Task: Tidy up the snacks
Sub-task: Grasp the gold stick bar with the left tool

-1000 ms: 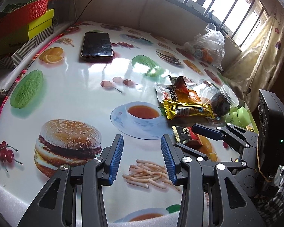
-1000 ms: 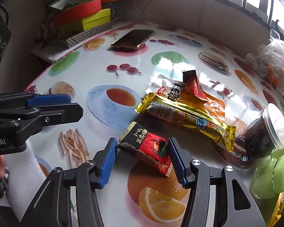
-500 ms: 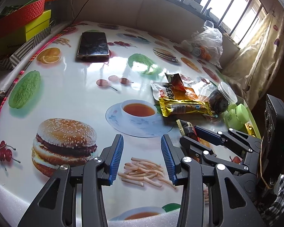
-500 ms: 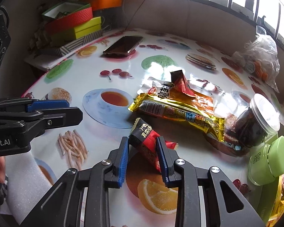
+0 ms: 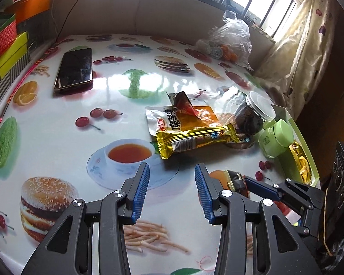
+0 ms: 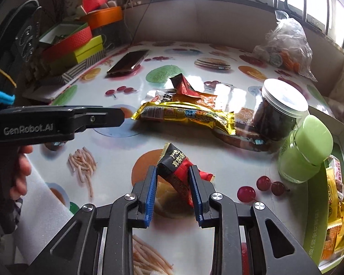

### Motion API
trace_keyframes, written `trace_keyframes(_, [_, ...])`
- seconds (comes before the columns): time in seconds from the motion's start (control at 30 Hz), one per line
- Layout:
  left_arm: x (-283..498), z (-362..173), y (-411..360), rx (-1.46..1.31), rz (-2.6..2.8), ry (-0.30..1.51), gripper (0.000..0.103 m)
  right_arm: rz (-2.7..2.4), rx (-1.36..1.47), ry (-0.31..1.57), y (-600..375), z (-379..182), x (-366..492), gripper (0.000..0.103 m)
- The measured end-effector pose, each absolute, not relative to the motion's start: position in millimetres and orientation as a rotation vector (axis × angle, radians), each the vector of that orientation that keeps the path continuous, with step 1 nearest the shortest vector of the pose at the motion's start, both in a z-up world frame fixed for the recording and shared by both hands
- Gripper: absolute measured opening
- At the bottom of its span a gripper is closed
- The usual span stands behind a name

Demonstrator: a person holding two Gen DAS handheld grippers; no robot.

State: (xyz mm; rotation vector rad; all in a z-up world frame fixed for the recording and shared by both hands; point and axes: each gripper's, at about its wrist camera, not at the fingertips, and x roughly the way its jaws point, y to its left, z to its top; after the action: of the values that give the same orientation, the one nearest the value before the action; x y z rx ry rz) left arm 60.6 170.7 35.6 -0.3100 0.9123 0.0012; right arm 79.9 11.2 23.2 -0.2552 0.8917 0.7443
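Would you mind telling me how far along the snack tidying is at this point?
Done: a few gold and orange packets already lie in the green-edged box at the table's right edge. In hand: the right hand-held gripper has just been closing and now pinches the small red-and-black packet. Left: the long gold bar, the orange pouch under it, the clear jar and the green jar. The left hand-held gripper is empty.

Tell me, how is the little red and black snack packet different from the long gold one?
The red and black packet is small; the gold packet is much longer. The right gripper, whose jaws have just been closing, pinches the red and black packet and tips it up on end, while the gold packet lies flat on the table, untouched. Both are shiny sealed wrappers.
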Motion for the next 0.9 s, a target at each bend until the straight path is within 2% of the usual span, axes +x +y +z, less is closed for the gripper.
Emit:
trace_keyframes(0.07, [71.3,38.6,163.4,-0.268,-0.034,0.905,0.043,0.734,-0.24,0.893,3.9,23.7,79.1,0.026])
trace_keyframes(0.17, [89.1,38.1,155.1,-0.241,-0.082,0.93,0.049,0.719,-0.213,0.899,-6.6,24.4,79.5,0.026])
trace_keyframes(0.43, [122.8,36.8,127.9,-0.059,-0.105,0.921,0.049,0.675,-0.167,0.908,-28.6,26.0,80.4,0.026])
trace_keyframes(0.9, [127.5,15.2,101.5,-0.039,-0.184,1.04,0.049,0.653,-0.112,0.926,-46.0,25.0,82.6,0.026])
